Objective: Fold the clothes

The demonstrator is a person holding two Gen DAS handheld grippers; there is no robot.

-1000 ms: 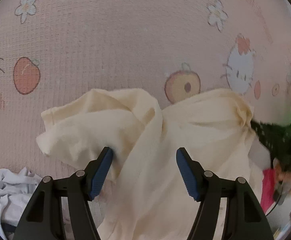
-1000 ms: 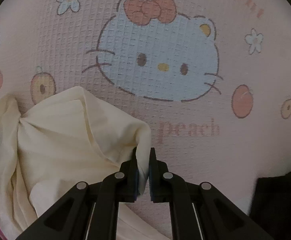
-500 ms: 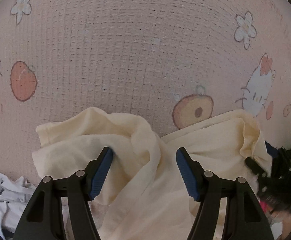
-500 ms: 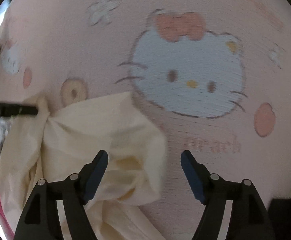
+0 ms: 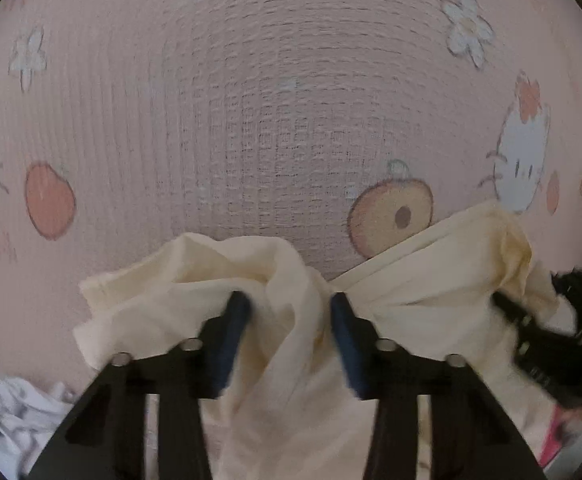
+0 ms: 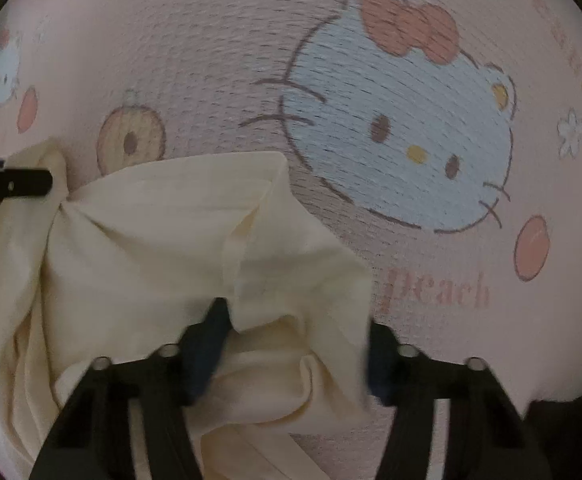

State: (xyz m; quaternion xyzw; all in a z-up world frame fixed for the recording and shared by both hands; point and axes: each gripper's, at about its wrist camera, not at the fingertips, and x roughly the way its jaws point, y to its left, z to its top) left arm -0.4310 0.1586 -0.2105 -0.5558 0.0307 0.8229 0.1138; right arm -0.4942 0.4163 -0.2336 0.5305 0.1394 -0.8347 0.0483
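While the cream shirt lies bunched on the pink blanket, both hand-held grippers, left and right, gape around folds, pinching nothing. Next, each needs an edge to grab.

One cream garment is lying bunched on one pink blanket. One white garment is sitting crumpled at the lower left corner of the left wrist view, and one dark cloth is showing at the lower right of the right wrist view. Two grippers are showing: the left gripper and the right gripper, each with two fingers spread apart over the cream cloth. In the right wrist view the blanket is showing two cat faces, two flowers and one printed word.
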